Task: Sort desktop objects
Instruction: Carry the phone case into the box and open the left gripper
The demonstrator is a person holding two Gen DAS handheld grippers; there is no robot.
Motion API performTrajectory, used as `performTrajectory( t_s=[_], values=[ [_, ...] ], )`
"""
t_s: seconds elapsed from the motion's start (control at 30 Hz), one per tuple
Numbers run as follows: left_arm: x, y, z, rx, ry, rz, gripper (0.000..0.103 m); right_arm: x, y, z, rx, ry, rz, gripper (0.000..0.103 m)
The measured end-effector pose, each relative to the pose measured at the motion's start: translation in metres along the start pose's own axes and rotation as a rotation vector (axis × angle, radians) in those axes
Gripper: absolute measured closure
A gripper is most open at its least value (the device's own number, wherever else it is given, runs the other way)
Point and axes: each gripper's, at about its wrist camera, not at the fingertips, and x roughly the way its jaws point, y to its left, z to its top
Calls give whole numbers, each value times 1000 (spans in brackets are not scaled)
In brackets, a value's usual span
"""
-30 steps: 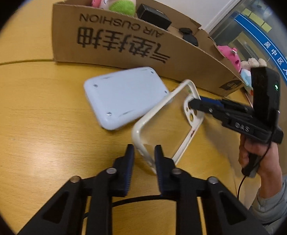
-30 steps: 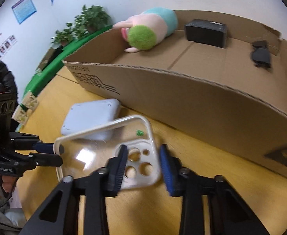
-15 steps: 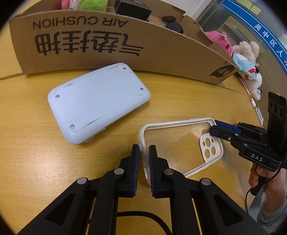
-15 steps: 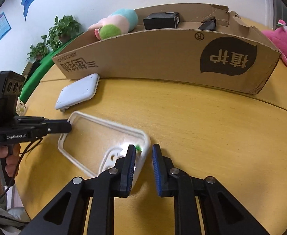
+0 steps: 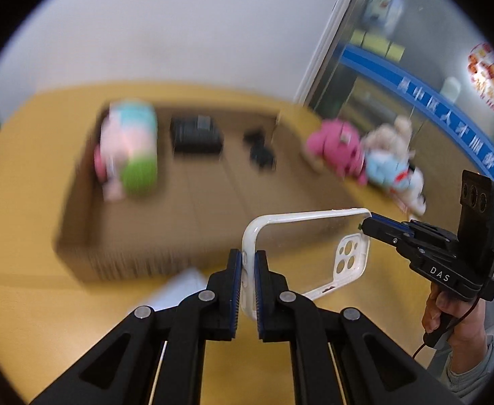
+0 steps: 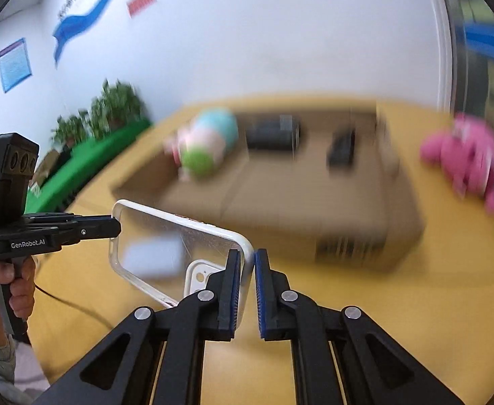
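Observation:
A clear phone case with a white rim (image 5: 300, 253) is held in the air between both grippers, above the front of the open cardboard box (image 5: 88, 222). My left gripper (image 5: 245, 266) is shut on one end of its rim. My right gripper (image 6: 245, 266) is shut on the camera-hole end (image 6: 199, 276). Each gripper shows in the other's view, the right one (image 5: 368, 224) and the left one (image 6: 113, 226). A white flat device (image 6: 154, 256) lies on the table below, seen through the case.
The box holds a pink-and-green plush (image 5: 128, 155), a black box (image 5: 196, 135) and a small black item (image 5: 260, 150). Pink, white and blue plush toys (image 5: 365, 155) lie on the yellow wooden table (image 5: 17, 303) right of the box. The background is motion-blurred.
Both grippers closed on the case's ends and have lifted it off the table, up and toward the box; the view now looks down into the box.

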Motion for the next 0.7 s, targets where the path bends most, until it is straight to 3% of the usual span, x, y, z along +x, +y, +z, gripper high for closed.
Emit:
performTrajectory(
  t_s=[0.13, 0.3, 0.5, 0.7],
  values=[
    [-12, 6, 53, 49, -83, 40, 97, -11, 8, 61, -67, -107, -9, 96],
    [-5, 38, 88, 49, -80, 82, 97, 13, 14, 117, -78, -142, 29, 96],
    [36, 95, 94, -14, 26, 129, 97, 87, 20, 143, -32, -64, 80, 96],
    [86, 140, 69, -79, 203, 185, 96, 172, 17, 118, 58, 108, 126, 95]
  ],
)
